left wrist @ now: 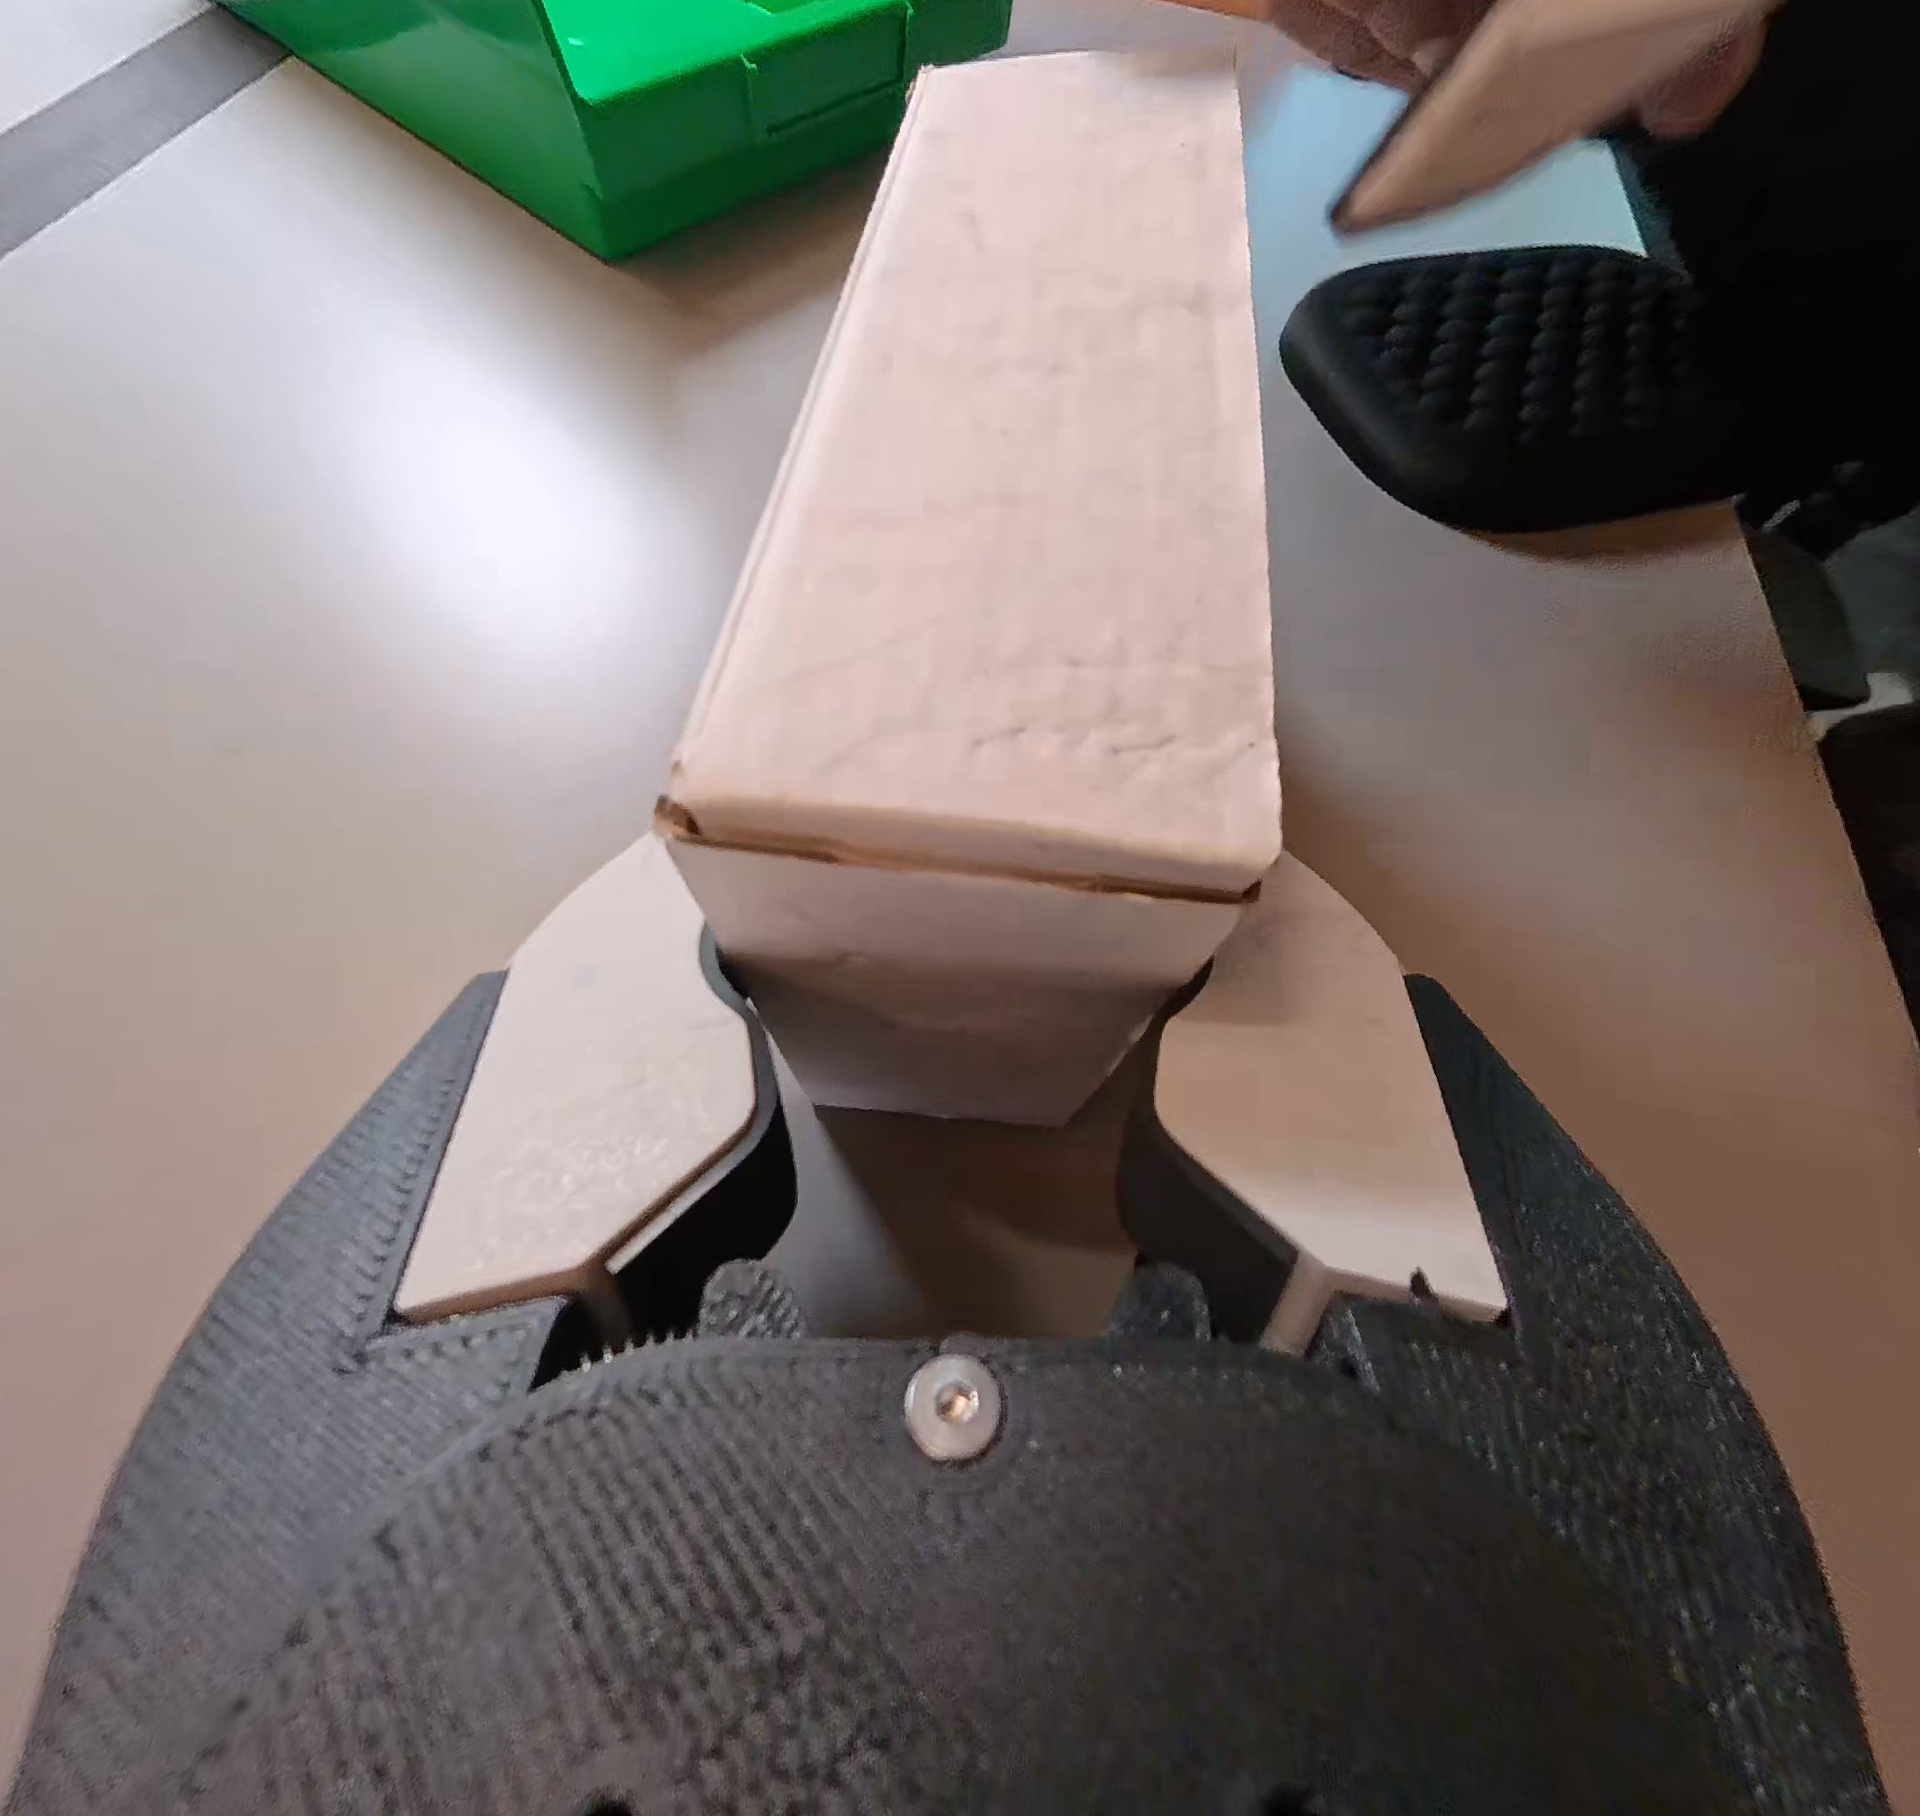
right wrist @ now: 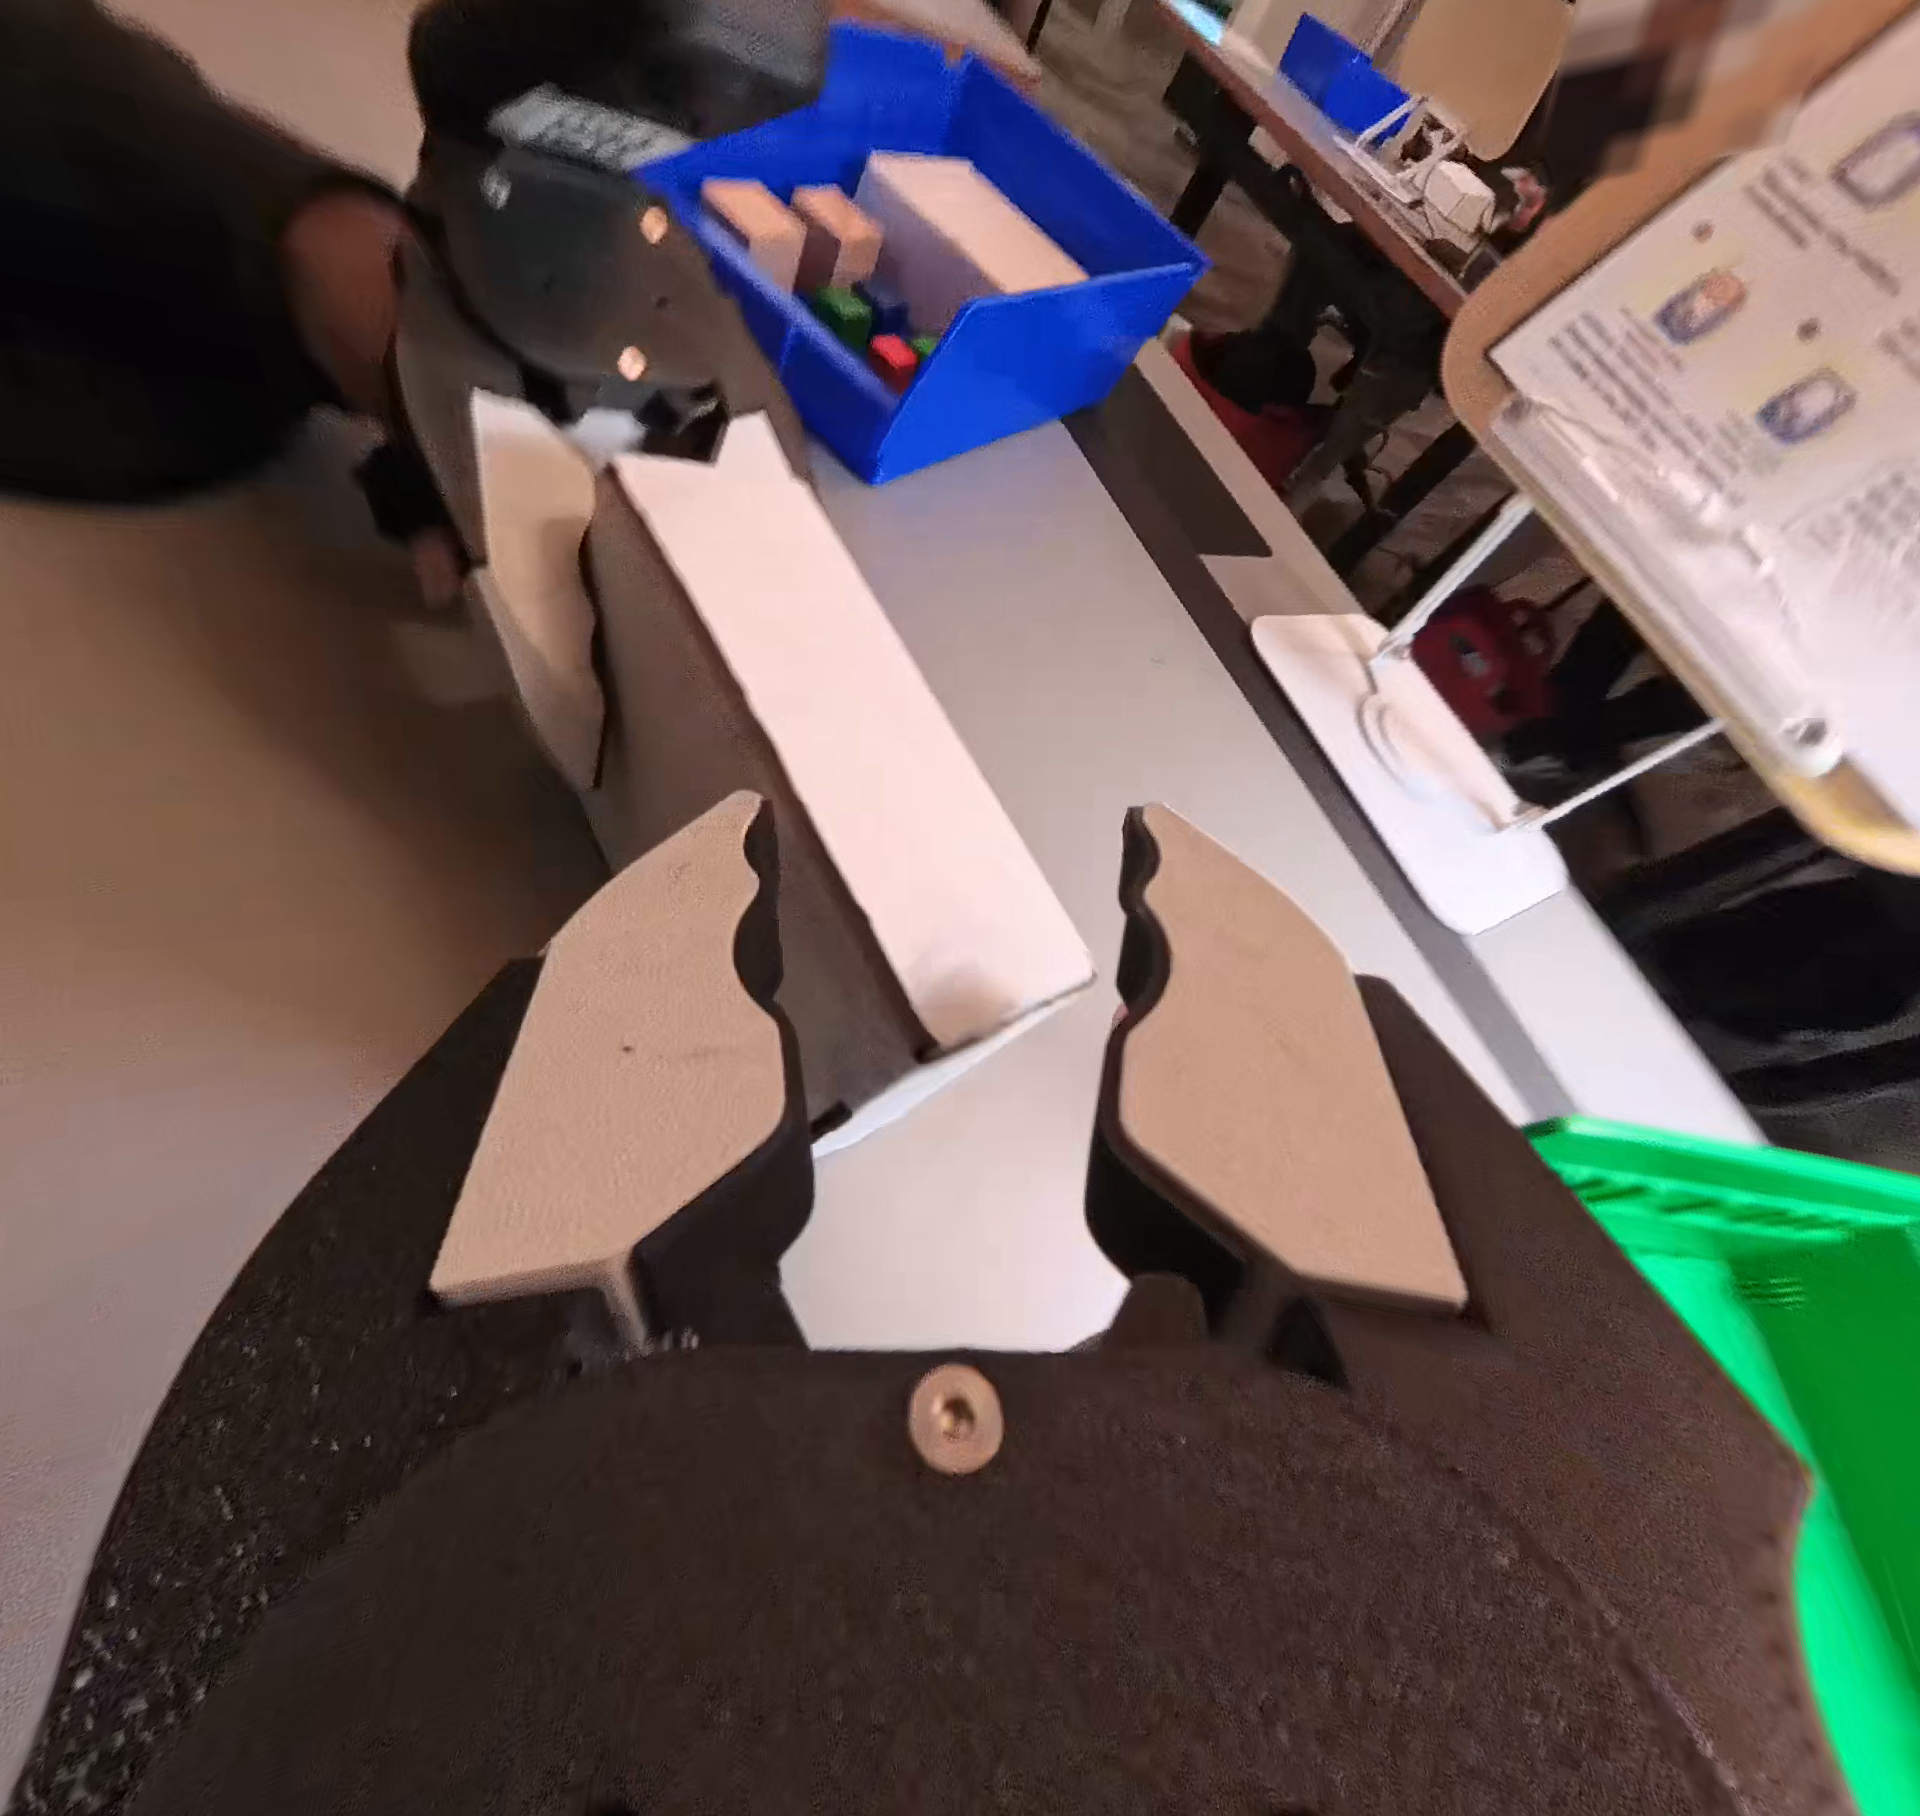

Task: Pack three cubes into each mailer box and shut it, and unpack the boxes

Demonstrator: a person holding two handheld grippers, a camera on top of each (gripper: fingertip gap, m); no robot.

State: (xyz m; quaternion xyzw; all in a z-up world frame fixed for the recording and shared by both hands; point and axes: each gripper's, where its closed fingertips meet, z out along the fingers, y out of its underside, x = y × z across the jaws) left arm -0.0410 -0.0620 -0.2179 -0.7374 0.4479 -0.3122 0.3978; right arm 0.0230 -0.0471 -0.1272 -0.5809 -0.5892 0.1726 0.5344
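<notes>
Cardboard mailer box (left wrist: 1018,478), long, pale and shut, lying lengthwise on the desk (left wrist: 312,623). Near end clamped between the two fingers of the left tool (left wrist: 966,1028), lid seam visible just above the grip. Far end pointing toward a green bin (left wrist: 644,73) standing on the desk up and to the left, apart from the box. Upper right of the left wrist view: the other tool (left wrist: 1538,93), blurred, raised above the box's far end, with a hand behind it.

Right tool (right wrist: 945,945) held with fingers apart, nothing between them. Same mailer box (right wrist: 831,686) stretching away beyond those fingers, its near corner just past the left fingertip; touching or not, cannot tell. At the box's far end, the left tool (right wrist: 665,416) gripping it, dark housing above. Beyond that, a blue bin (right wrist: 997,364) on the desk holding another white box (right wrist: 966,228), two tan blocks and several small coloured cubes (right wrist: 862,322) in green, red and blue. Green bin (right wrist: 1766,1299) edge at lower right, beside the right tool. White stand base (right wrist: 1403,758) near the desk's right edge, carrying a tilted board with a printed sheet (right wrist: 1714,395).
</notes>
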